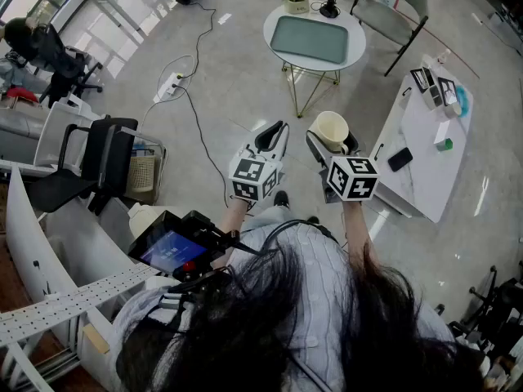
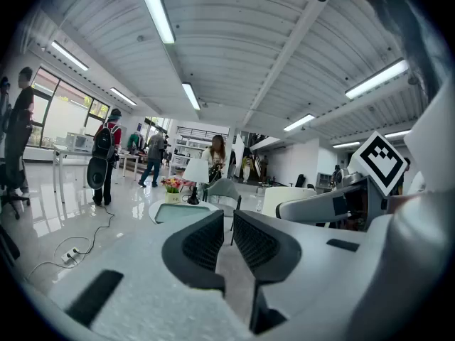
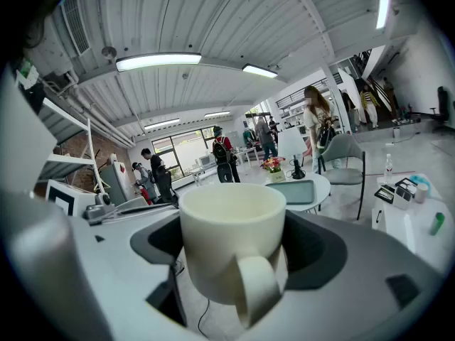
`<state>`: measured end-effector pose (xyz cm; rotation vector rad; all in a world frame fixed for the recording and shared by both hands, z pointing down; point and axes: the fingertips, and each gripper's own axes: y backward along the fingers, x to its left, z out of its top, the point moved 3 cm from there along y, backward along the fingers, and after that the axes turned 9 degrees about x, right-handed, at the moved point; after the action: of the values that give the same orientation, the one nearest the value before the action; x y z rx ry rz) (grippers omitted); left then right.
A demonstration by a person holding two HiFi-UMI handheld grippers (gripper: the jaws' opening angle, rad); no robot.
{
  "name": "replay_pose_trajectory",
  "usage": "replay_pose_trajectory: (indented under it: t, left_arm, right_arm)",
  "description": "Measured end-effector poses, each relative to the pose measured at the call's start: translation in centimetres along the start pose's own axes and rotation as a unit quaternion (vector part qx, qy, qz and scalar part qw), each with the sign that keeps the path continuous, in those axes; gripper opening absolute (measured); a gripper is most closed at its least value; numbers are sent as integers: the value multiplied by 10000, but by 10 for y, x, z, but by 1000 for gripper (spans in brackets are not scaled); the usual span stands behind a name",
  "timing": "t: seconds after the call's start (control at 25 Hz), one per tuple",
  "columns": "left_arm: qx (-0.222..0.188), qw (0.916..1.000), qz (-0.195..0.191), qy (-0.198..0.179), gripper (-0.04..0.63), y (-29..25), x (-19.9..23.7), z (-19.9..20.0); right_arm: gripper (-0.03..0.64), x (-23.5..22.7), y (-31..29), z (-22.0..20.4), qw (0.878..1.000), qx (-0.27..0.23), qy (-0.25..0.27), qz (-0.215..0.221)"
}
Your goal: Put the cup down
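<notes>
Right gripper (image 1: 332, 140) clamped on one cream cup (image 3: 231, 236), left gripper (image 2: 228, 241) closed, empty

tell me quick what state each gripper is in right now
left gripper: closed, jaws together, nothing between them
right gripper: closed on the cream mug, held upright

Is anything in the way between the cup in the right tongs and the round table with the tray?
Nothing visible does. The cup, clamped in the right tongs, faces the round table across open floor; its tray lies empty.
</notes>
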<state>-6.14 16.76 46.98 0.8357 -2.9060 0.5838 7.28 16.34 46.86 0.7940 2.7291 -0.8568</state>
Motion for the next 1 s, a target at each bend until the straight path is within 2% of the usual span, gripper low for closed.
replay_pose_trajectory:
  t: [0.72, 1.0]
  left_arm:
    - [76, 9996, -258, -113, 54, -18, 39, 7]
    - [228, 9992, -308, -96, 54, -18, 47, -4]
  right_arm:
    - [397, 9, -40, 20, 9997, -150, -42, -163]
    - [397, 11, -50, 18, 9997, -113, -109, -197]
